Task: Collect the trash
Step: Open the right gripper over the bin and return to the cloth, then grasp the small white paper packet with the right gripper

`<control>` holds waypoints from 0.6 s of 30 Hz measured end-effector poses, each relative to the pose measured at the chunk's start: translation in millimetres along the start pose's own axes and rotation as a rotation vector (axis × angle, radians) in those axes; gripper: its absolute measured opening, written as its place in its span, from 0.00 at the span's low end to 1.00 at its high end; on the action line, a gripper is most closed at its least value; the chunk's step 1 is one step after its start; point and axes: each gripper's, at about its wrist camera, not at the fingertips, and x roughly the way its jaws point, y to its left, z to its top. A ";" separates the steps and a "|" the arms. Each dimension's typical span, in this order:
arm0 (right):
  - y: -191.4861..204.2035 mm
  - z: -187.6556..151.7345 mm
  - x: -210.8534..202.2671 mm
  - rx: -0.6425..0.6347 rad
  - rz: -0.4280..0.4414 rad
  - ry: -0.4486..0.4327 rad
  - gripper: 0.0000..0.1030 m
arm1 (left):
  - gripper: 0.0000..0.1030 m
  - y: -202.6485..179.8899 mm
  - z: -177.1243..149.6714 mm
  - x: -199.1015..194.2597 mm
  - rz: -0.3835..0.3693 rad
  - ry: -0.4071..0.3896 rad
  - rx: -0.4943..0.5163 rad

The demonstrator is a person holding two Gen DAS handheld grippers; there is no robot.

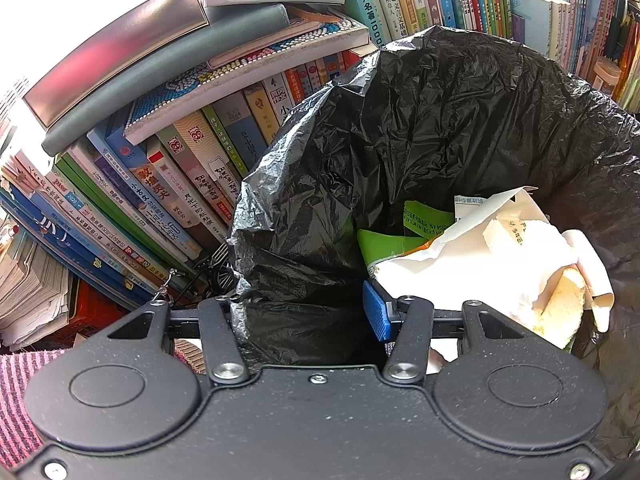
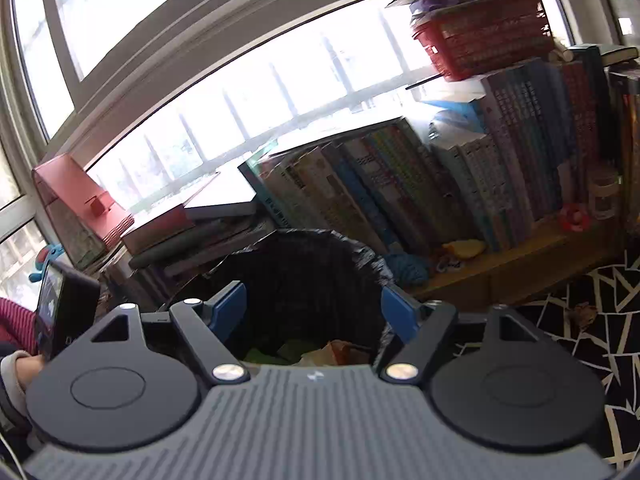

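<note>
Left gripper's point(image 1: 308, 312) left finger behind black bag point(image 1: 440, 128)

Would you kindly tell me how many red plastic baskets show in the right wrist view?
1. The red basket sits on top of the row of books at the upper right, beside the window. Others may be hidden behind the books.

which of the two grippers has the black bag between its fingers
The left gripper: a fold of the black trash bag sits gripped between its fingers. The right gripper stands open above the bag, nothing between.
</note>
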 end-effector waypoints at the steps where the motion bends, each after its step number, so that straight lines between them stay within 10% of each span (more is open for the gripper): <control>1: -4.2 1.7 -1.7 0.009 -0.022 -0.017 0.83 | 0.48 -0.2 0.1 0.0 0.000 0.000 0.000; 18: -124.1 -17.6 14.2 0.220 -0.486 -0.027 0.96 | 0.48 0.5 -0.1 0.3 -0.001 0.000 -0.001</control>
